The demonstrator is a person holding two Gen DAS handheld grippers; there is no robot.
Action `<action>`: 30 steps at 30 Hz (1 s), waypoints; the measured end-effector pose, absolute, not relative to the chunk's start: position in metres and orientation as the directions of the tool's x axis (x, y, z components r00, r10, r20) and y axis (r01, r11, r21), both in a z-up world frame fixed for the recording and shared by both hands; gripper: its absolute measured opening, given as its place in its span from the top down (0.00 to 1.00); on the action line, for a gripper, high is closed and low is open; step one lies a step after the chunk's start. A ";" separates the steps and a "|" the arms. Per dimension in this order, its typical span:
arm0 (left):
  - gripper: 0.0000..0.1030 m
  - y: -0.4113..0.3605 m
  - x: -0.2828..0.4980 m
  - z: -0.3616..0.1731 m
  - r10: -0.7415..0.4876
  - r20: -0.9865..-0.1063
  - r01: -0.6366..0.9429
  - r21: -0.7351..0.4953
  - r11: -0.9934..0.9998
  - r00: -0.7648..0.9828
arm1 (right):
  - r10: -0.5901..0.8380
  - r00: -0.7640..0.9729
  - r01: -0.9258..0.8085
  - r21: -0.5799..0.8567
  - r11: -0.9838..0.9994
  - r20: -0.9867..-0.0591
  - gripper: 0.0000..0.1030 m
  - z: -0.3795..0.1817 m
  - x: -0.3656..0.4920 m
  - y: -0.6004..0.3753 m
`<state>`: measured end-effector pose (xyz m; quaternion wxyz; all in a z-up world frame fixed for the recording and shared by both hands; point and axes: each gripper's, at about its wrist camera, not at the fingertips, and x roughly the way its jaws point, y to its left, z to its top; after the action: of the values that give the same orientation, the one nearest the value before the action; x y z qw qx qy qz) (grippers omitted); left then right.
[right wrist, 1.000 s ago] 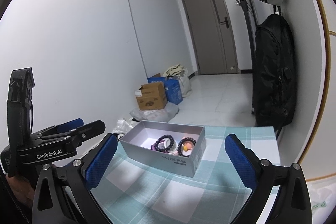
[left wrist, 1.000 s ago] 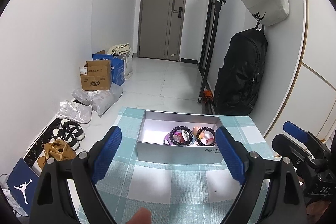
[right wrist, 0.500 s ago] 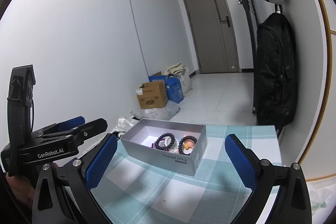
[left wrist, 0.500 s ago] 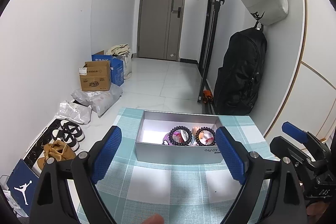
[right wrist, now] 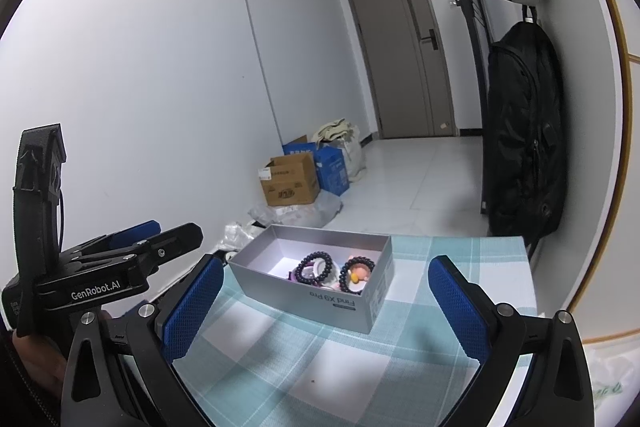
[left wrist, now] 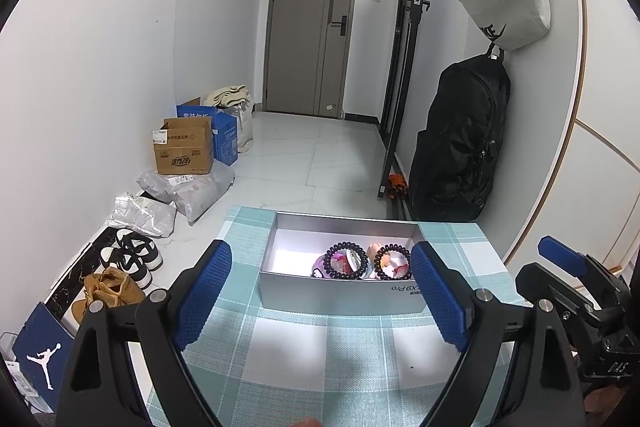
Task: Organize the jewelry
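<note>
One grey box (left wrist: 340, 291) set on checked tablecloth (left wrist: 320, 355). Two dark bead bracelets (left wrist: 346, 261) seen inside, right half, among pink items. Left gripper (left wrist: 320, 293) and right gripper (right wrist: 324, 311) both spread wide, nothing held, short of box.

Open grey box (left wrist: 340, 291) with beaded bracelets (left wrist: 347, 261) on checked worktop (left wrist: 320, 355), framed between spread blue fingers (left wrist: 204, 295)

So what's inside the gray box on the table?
The gray box holds two dark beaded bracelets over pink and purple pieces; its near wall hides whatever lies lower.
</note>
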<state>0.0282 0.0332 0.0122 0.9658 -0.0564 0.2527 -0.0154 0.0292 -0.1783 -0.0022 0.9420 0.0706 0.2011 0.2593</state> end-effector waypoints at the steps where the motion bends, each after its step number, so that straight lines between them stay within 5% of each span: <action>1: 0.14 0.033 0.028 0.012 -0.060 -0.487 0.003 -0.118 0.993 0.871 | 0.518 0.784 -0.461 0.238 0.855 -0.342 0.00 -0.002 0.029 -0.178; 30: 0.14 0.034 0.032 0.011 -0.080 -0.497 0.018 -0.127 0.992 0.864 | 0.522 0.776 -0.463 0.242 0.853 -0.355 0.00 -0.006 0.031 -0.177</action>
<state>0.0317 0.0339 0.0113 0.9636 -0.0591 0.2593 -0.0255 0.0308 -0.1771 -0.0058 0.9396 0.0707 0.2084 0.2620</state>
